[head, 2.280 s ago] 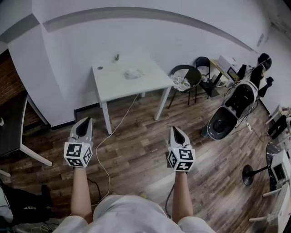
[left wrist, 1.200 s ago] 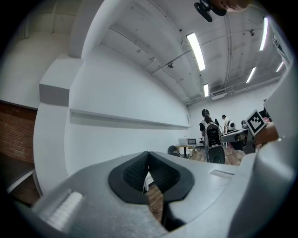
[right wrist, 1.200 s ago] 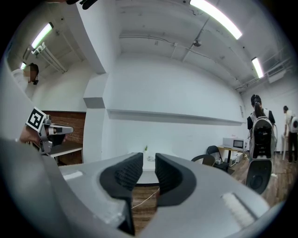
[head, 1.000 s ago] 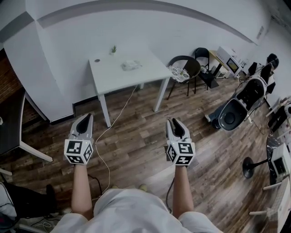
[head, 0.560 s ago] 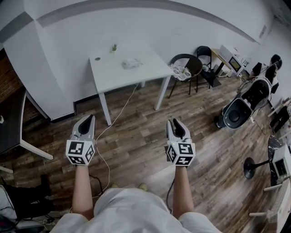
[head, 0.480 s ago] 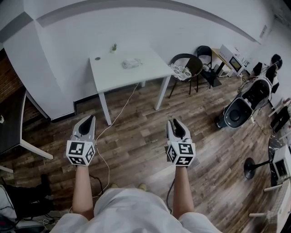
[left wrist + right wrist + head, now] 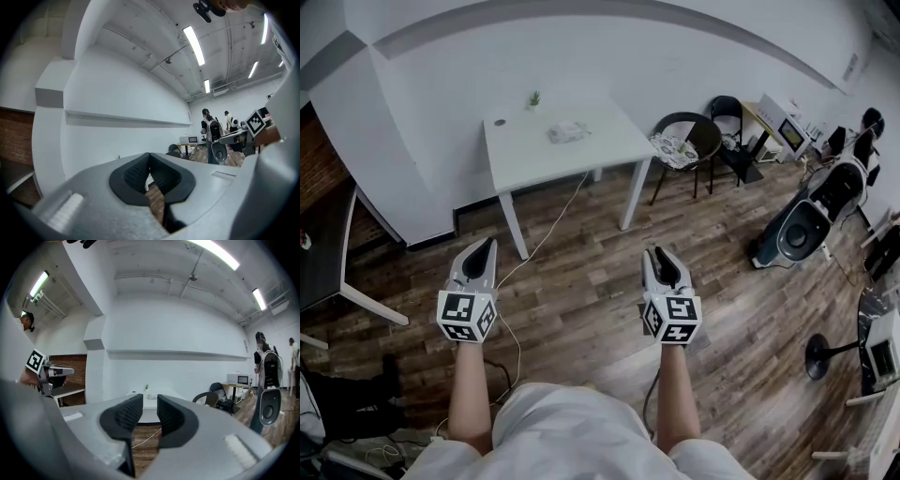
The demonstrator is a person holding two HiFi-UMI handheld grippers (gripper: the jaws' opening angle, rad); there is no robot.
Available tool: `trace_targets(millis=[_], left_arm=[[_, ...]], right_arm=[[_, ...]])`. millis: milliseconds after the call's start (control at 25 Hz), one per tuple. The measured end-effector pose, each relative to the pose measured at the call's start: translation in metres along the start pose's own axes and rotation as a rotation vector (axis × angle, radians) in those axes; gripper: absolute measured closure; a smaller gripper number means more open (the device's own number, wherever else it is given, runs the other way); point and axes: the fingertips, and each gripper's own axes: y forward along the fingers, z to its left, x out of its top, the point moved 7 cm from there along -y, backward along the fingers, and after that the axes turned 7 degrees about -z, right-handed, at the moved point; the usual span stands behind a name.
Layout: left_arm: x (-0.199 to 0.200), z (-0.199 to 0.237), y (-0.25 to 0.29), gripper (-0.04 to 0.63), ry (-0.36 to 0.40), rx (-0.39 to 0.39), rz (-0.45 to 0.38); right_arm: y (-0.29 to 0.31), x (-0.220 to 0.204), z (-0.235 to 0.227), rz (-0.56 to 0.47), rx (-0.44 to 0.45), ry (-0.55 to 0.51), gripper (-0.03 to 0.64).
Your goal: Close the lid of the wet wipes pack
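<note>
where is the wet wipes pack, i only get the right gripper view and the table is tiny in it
Observer: In the head view the wet wipes pack lies near the middle of the white table, well ahead of the right gripper, with wood floor between them.
Operator: is the left gripper open too
Observer: No, the left gripper is shut, its pad tips touching and nothing between them.
Operator: anything on the floor on the way
Observer: A thin white cable runs from under the table toward the person, passing between the two grippers.
</note>
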Motion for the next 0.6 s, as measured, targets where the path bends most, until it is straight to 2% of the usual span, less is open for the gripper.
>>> trace_targets(millis=[280,600], left_arm=[[-0.006,-0.026,0.015,0.597,0.002,0.009,0.014],[-0.022,-0.011,0.053,0.597,-0.007,0.0,0.016]], right_arm=[[0.01,-0.006,-0.028,0.004,0.022,0.006,0.515],[0.053,-0.013,-0.035,0.01,0.03,0.006,0.515]])
